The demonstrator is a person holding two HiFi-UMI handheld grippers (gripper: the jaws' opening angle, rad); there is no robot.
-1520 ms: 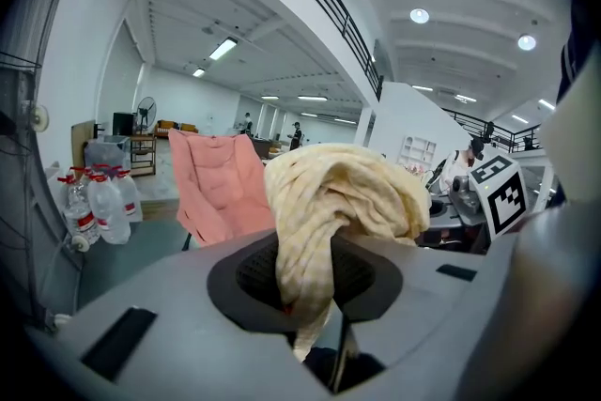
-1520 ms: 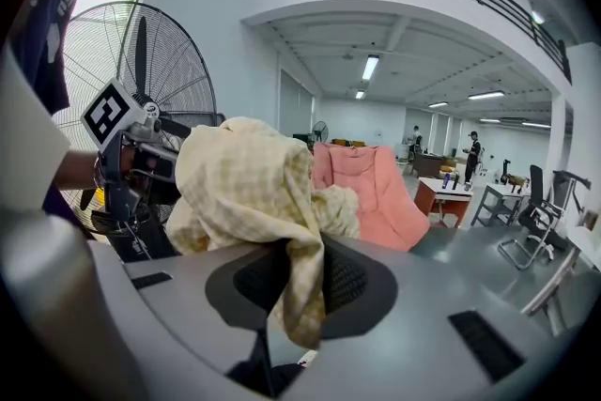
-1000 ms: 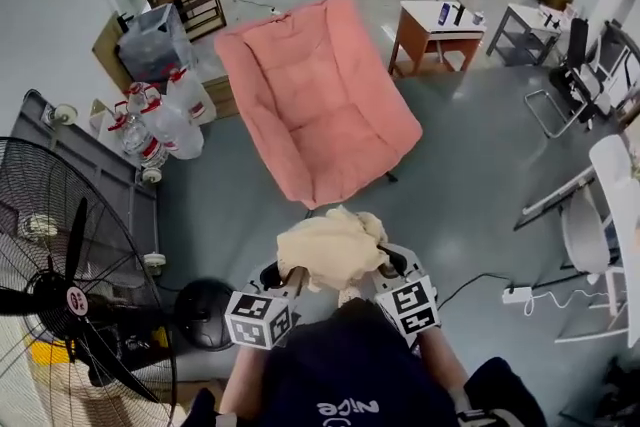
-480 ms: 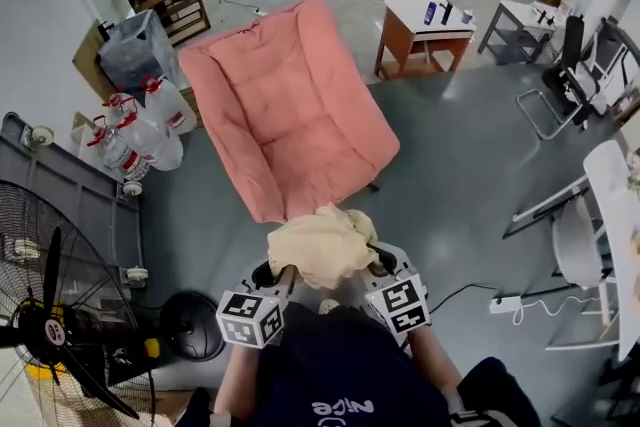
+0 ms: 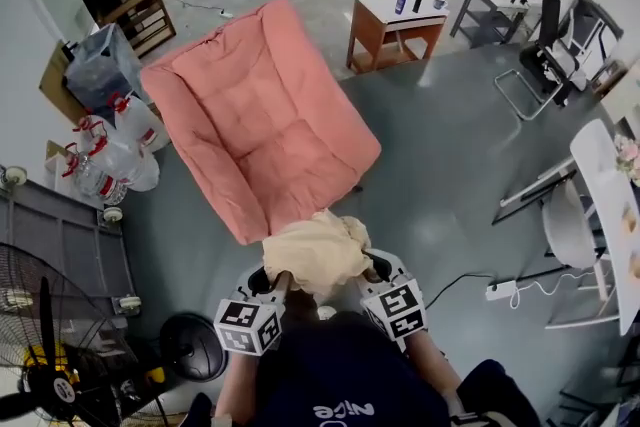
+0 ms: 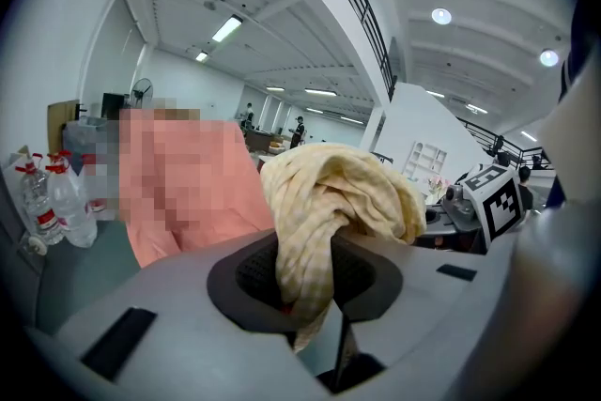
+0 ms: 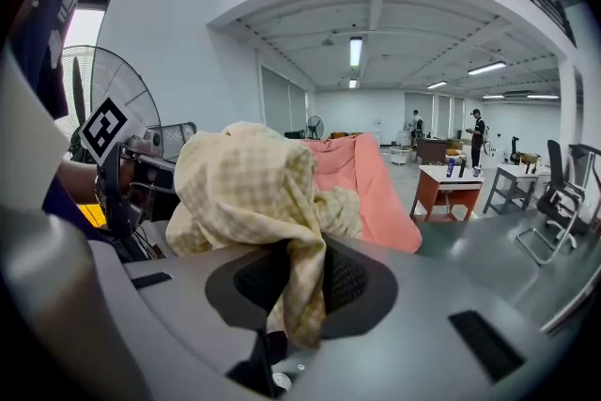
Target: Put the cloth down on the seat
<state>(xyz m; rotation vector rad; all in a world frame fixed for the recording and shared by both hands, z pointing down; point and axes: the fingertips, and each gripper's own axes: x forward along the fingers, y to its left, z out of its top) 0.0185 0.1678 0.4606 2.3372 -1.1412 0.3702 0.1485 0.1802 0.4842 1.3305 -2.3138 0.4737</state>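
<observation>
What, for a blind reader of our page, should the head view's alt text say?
A person holds a bunched pale-yellow cloth between the left claw and right claw, both shut on it, at the near edge of a pink chair. Fans, water jugs and desks stand around.

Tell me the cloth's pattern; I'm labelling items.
The cloth is pale yellow, finely checked; clearest in the right gripper view.

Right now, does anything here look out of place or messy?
Nothing looks spilled or broken. The cloth is a crumpled bundle, pinched between the left gripper and the right gripper near the front edge of the pink chair, not laid on it. A power strip lies loose on the floor.
</observation>
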